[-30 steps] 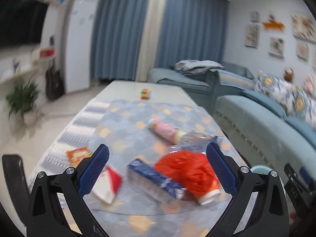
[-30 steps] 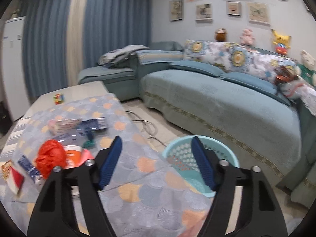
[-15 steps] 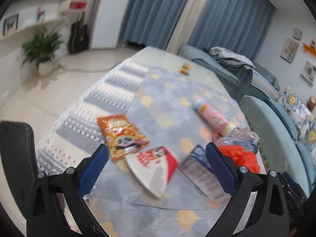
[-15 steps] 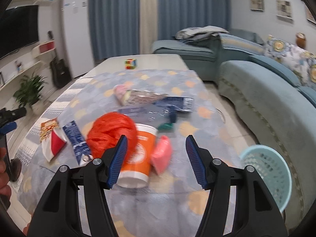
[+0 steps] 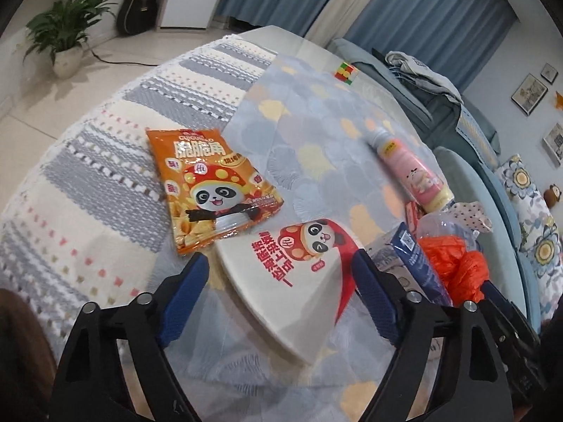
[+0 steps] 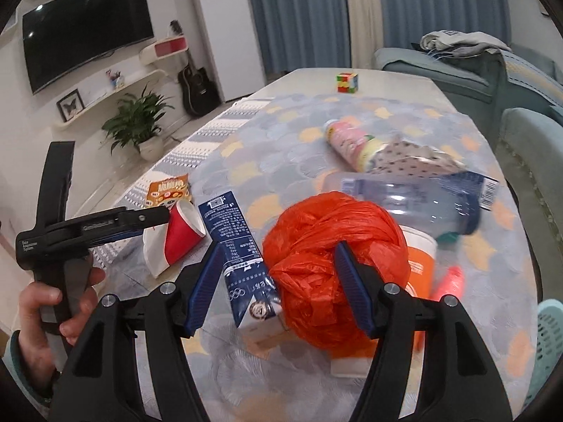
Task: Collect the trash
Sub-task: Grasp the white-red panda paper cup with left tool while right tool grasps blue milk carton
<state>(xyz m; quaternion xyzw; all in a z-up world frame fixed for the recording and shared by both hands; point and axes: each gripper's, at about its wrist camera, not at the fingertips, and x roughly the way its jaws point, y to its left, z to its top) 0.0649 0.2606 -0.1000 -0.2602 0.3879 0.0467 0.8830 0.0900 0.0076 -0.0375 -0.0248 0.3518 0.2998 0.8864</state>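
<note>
Trash lies scattered on the table. In the left wrist view my left gripper (image 5: 278, 295) is open around a white and red paper cone cup (image 5: 299, 274), just above it. An orange panda snack bag (image 5: 207, 186) lies beyond it to the left. In the right wrist view my right gripper (image 6: 278, 288) is open, straddling a blue carton (image 6: 239, 253) and the edge of a crumpled red plastic bag (image 6: 334, 246). An orange cup (image 6: 418, 270), a clear bottle (image 6: 404, 207) and a pink tube (image 6: 352, 140) lie behind. The left gripper also shows in the right wrist view (image 6: 155, 216) at the cone cup (image 6: 176, 239).
A teal basket (image 6: 545, 344) stands off the table's right edge. A colour cube (image 6: 346, 82) sits at the far end. A blue sofa (image 6: 457, 70) runs along the right. A plant (image 5: 63, 35) and guitar stand on the floor to the left.
Both grippers have moved down and closer to the table. The left swung onto the cone cup; the right moved over the carton and red bag. Both stayed open.
</note>
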